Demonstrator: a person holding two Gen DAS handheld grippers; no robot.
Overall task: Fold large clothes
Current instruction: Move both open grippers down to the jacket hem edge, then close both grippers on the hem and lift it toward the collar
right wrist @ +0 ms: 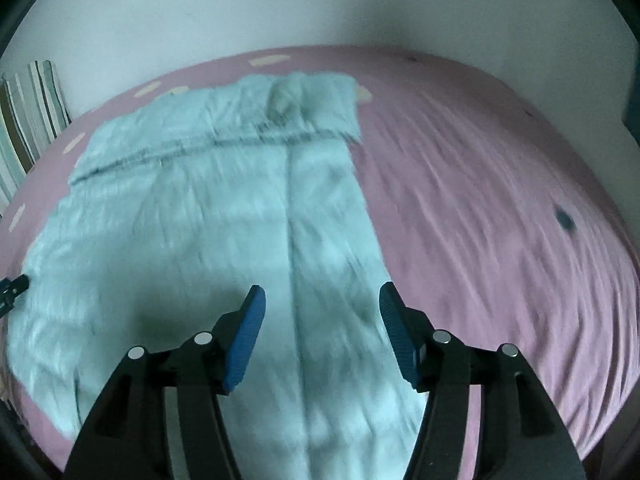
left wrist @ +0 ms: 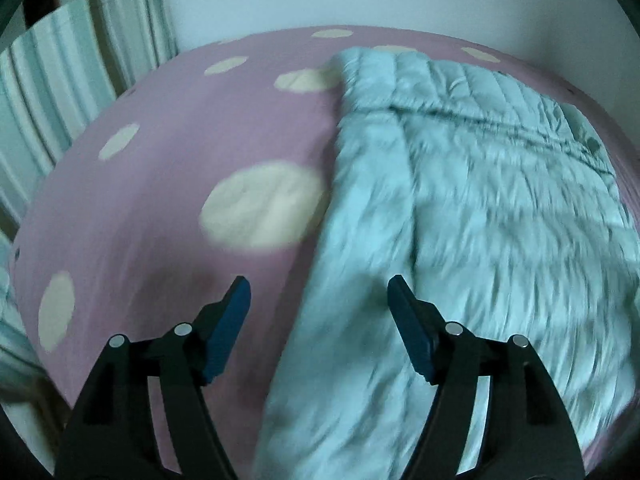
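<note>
A large pale blue quilted coat lies spread flat on a pink bed sheet with cream dots. In the left wrist view my left gripper is open and empty, hovering over the coat's left edge. In the right wrist view the same coat fills the left and middle, with a furry collar at its far end. My right gripper is open and empty above the coat's right edge. The tip of the left gripper shows at the far left edge.
A striped pillow leans at the bed's left end, also in the right wrist view. A white wall runs behind the bed. Bare pink sheet with a small dark spot lies right of the coat.
</note>
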